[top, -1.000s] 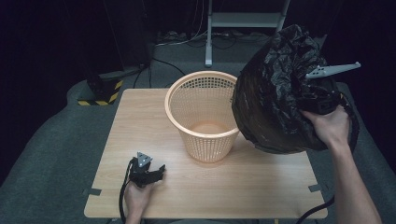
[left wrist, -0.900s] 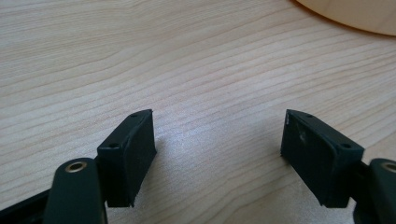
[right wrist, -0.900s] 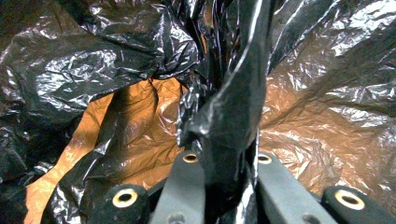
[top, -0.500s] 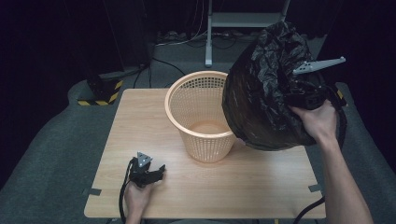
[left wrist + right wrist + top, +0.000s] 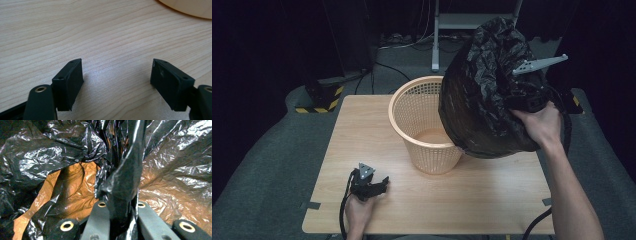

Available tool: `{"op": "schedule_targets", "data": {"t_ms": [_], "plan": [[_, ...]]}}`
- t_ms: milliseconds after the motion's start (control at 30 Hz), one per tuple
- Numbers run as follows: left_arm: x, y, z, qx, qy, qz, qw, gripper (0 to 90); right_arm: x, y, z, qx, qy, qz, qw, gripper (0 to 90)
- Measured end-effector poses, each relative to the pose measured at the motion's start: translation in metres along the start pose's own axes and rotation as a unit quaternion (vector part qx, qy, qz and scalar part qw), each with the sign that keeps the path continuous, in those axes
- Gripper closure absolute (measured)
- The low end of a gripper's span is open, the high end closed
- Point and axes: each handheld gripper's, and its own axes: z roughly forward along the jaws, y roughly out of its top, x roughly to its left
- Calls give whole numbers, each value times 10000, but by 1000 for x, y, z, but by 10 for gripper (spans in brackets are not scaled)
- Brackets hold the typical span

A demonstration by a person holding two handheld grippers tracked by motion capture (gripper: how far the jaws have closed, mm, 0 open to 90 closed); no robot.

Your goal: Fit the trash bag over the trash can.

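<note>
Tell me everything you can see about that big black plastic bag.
The big crinkled black plastic bag is thin, glossy film, billowed wide and held up in the air at the table's right side. The right claw is shut on a bunched fold of it. Its lower edge hangs by the orange mesh basket's rim.

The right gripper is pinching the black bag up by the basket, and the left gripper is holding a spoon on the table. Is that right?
Not quite. The left gripper holds no spoon: the left gripper view shows its jaws open over bare table, nothing between them. The rest is right: the right gripper is pinching the black bag up by the basket.
</note>
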Motion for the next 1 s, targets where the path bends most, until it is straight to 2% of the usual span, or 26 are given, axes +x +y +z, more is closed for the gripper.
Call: {"op": "schedule_targets", "data": {"t_ms": [367,533,1000], "plan": [[0,0,0,-5,-1,-3,10000,261,7,14,12,28,135,-12,9999,892],[0,0,0,0,-12,-21,10000,261,12,22,19,27,174,-97,9998,892],[-1,0,0,-12,-17,-6,10000,261,19,26,32,-9,348,-77,9994,892]]}}
